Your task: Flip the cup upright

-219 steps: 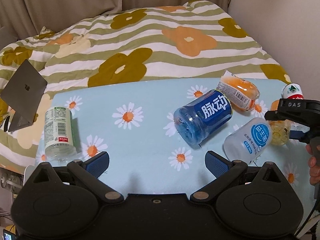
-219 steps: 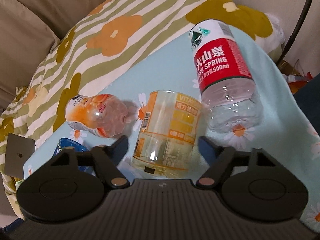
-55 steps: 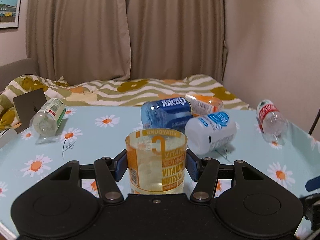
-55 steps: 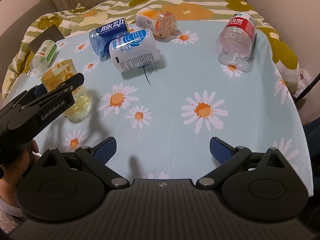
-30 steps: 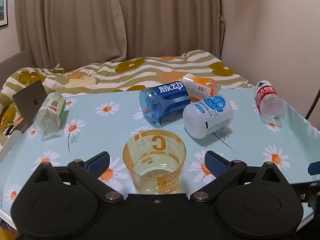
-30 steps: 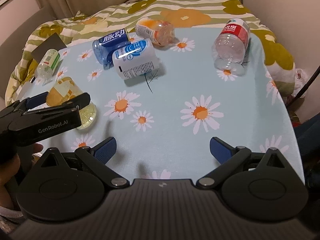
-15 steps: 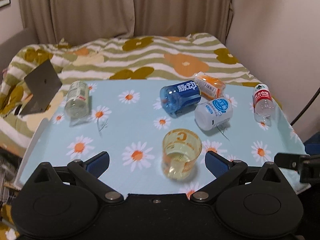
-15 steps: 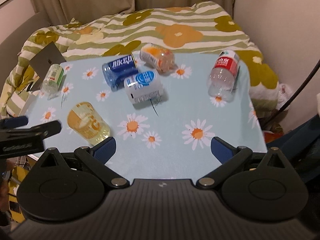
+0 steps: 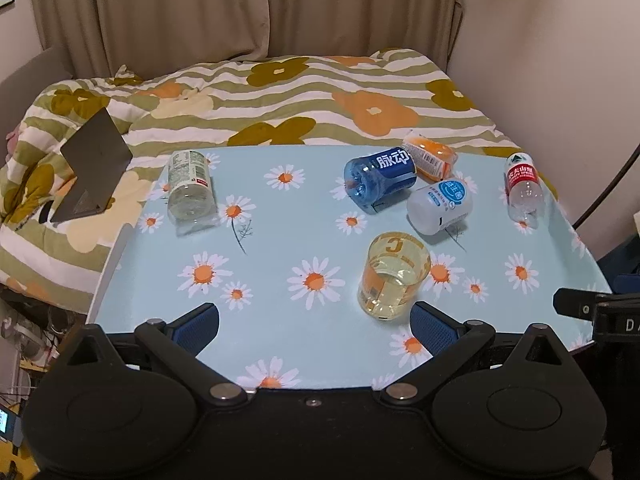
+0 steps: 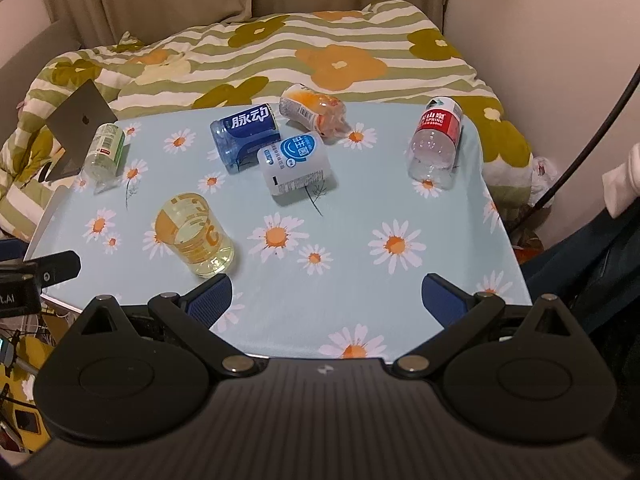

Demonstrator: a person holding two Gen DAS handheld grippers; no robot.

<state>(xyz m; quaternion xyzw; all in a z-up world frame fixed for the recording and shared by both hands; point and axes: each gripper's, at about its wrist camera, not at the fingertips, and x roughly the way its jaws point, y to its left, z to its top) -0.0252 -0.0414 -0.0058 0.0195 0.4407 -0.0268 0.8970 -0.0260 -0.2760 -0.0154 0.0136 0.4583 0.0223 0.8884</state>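
Hard-to-see stuff first: the right tongs [image 10: 326, 294] only poke into the left wrist view as a black bar at the right edge, cut off by the frame, and the left tongs [image 9: 316, 322] show in the right wrist view as a black bar at the left edge. The print on the small labels is too tiny to read. The bottle necks and caps are hard to make out, so I can't say which are capped. The near edge of the desk [image 9: 280, 224] is hidden behind each gripper body.

The cup [image 9: 394, 276], clear yellow with orange lettering, stands upright on the desk, mouth up. In the left wrist view it sits low and right of centre, just above the right blue pad, not between the fingers. In the right wrist view the cup [image 10: 194, 234] is lower left, just above the left pad. Both tongs are spread wide and hold nothing.

Counting: one cup and five bottles lying on their sides. That's a green-label bottle [image 9: 190, 186] at upper left, a blue bottle [image 9: 380, 178], an orange bottle [image 9: 430, 158] and a white bottle [image 9: 440, 206] bunched together up top, and a red-label water bottle [image 9: 522, 188] off at the right. One grey laptop [image 9: 94, 166] sits on the flowered bed quilt [image 9: 320, 104] on the left.
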